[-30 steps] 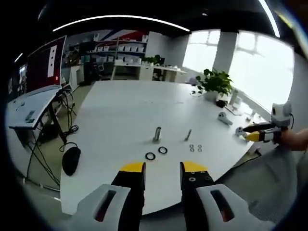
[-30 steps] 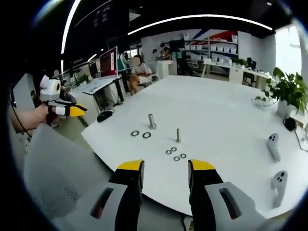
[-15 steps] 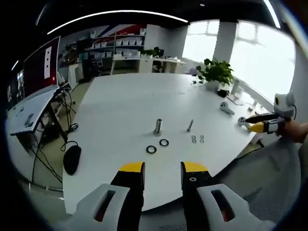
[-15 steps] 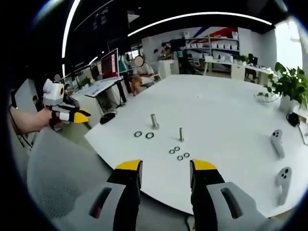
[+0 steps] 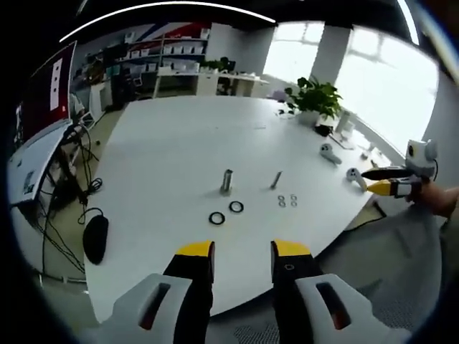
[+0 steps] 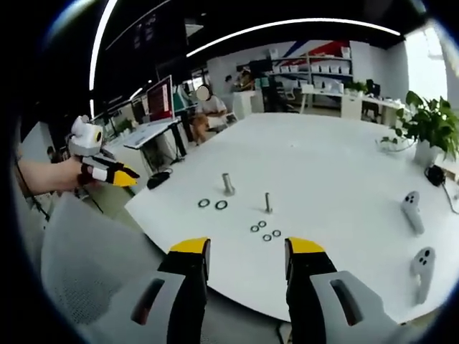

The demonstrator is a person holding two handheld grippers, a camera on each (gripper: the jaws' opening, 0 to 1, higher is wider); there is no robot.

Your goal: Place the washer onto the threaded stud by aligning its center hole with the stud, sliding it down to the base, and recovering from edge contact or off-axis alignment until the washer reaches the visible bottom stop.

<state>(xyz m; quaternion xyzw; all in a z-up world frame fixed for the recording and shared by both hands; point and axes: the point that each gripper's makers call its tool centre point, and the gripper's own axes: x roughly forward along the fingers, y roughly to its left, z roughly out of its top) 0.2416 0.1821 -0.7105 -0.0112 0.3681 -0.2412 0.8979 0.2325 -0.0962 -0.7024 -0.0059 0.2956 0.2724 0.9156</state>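
Both grippers hover off the near edge of the white table (image 6: 337,158), jaws apart and empty. In the right gripper view, the right gripper (image 6: 245,247) sits at bottom center, four small washers (image 6: 263,231) just above it, the thin stud (image 6: 267,203) beyond them. In the left gripper view, the left gripper (image 5: 243,250) sits low, with two black rings (image 5: 226,212) and a thick stud (image 5: 226,180) mid-frame.
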